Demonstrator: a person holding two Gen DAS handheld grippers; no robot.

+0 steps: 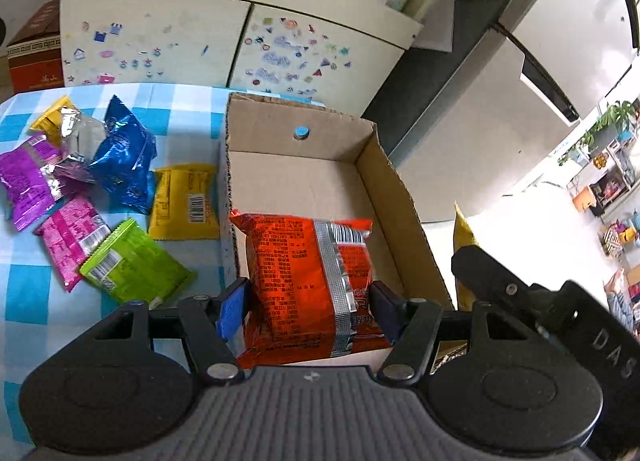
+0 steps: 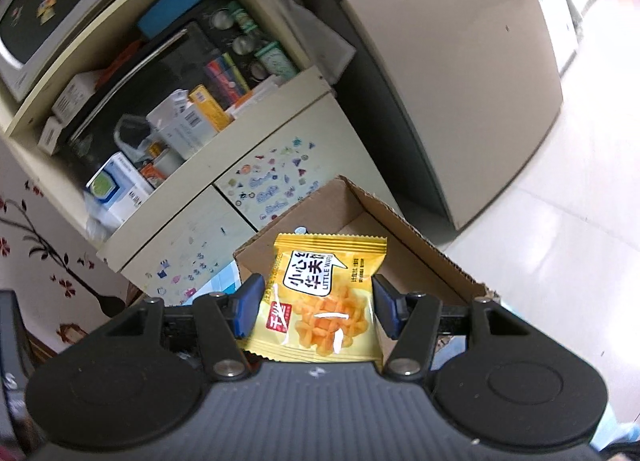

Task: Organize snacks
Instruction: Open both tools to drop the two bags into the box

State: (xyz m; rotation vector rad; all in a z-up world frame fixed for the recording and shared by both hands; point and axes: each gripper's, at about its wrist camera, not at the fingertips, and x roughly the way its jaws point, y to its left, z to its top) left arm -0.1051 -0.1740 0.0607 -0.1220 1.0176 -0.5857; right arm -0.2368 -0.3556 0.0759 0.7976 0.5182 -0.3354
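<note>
Orange packet and yellow packet, both clamped in jaws.
Cardboard box lies directly beyond both; left gripper is nearer, right gripper trails.

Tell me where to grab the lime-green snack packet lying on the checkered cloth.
Take the lime-green packet across its narrower width, coming down from above. It lies flat and diagonal on the checkered cloth, its barcode end overlapping the pink packet, so grip nearer the free end.

a cream cabinet with stickered doors, cluttered shelf above, glossy white floor beside.
</note>
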